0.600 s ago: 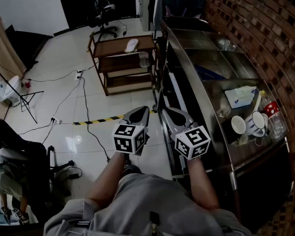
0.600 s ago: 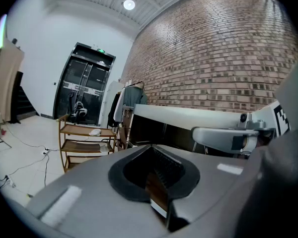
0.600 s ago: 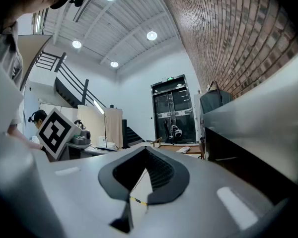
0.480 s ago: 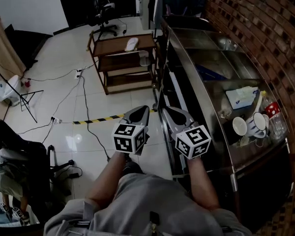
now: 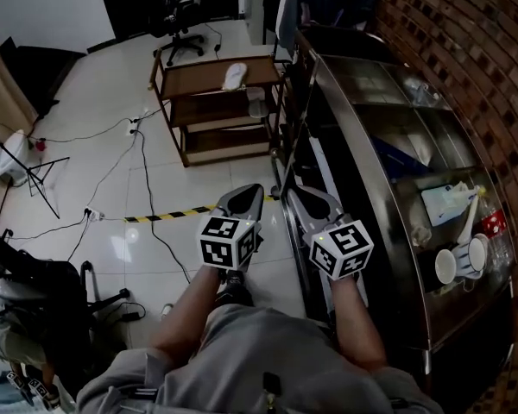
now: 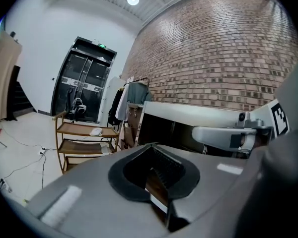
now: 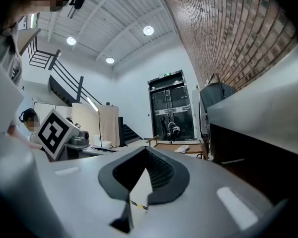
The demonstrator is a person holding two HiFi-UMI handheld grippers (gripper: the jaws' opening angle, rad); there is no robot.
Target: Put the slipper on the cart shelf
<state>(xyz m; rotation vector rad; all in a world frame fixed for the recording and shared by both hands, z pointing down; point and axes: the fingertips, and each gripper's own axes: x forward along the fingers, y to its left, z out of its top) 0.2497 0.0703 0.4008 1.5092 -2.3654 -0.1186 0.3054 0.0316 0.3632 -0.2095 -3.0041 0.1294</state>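
where the slipper (image 5: pixel 233 76) lies: a pale slipper is seen lying flat on the top shelf of the wooden cart (image 5: pixel 198 81), toward that shelf's right half, and it is touched by neither gripper.
cart: three open shelves are shown; it is stood on the white tiled floor (image 5: pixel 104 128), well ahead of both grippers and just left of the counter's far end.
middle shelf: a pale object (image 5: pixel 255 106), too small to be named, is set at its right end.
left gripper (image 5: pixel 247 193): it is held nearly level and aimed toward the cart; its jaws are brought together and nothing is caught between them.
right gripper (image 5: pixel 295 195): it is held just beside the left one, along the counter's edge; its jaws are fully closed and nothing is gripped.
steel counter (image 5: pixel 363 119): a long counter is run down the right side, against the brick wall (image 5: pixel 466 41); white cups (image 5: pixel 459 262) are left at its near end.
striped tape (image 5: pixel 168 214): a yellow-and-black strip is laid across the floor between the grippers and the cart.
cables (image 5: pixel 142 158): black leads are trailed over the tiles left of the cart.
office chair (image 5: pixel 180 3): it is placed beyond the cart, before a dark doorway.
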